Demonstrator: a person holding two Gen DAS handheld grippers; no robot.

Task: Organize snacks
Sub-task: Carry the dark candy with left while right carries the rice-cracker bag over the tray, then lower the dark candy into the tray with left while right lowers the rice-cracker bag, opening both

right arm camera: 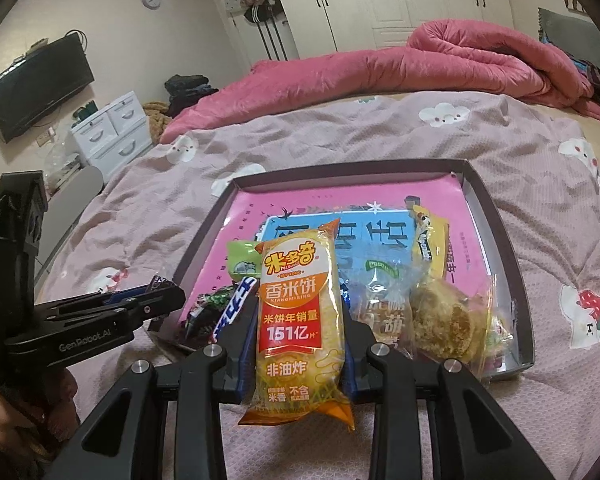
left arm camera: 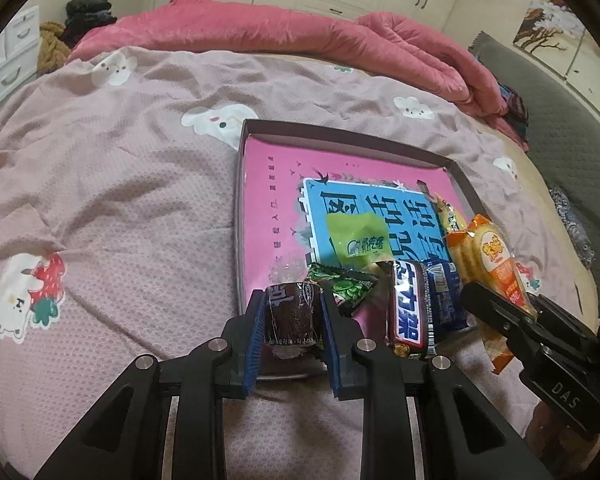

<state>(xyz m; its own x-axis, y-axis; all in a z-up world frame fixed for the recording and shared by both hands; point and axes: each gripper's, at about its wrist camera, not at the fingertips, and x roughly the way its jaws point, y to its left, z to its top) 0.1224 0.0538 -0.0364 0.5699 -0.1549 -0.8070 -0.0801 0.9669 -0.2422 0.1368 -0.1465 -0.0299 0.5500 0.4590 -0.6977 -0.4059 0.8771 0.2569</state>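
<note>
A shallow box [left arm camera: 452,164] with a pink printed bottom lies on the bed; it also shows in the right wrist view [right arm camera: 496,216]. My left gripper [left arm camera: 292,312] is shut on a small dark brown wrapped cake [left arm camera: 292,316] at the box's near left edge. My right gripper [right arm camera: 300,344] is shut on an orange rice cracker pack [right arm camera: 298,312], held upright over the box's near edge; the pack also shows in the left wrist view [left arm camera: 488,264]. Inside the box lie a Snickers bar [left arm camera: 410,308], a green pea packet [left arm camera: 348,288], a lime green packet [left arm camera: 356,236] and a floss cake [right arm camera: 444,320].
A pink patterned sheet [left arm camera: 120,200] covers the bed. A rolled red quilt [left arm camera: 300,36] lies at the far side. A white drawer unit [right arm camera: 112,128] and a wall TV [right arm camera: 40,84] stand at the left. A yellow snack bag [right arm camera: 430,236] lies in the box.
</note>
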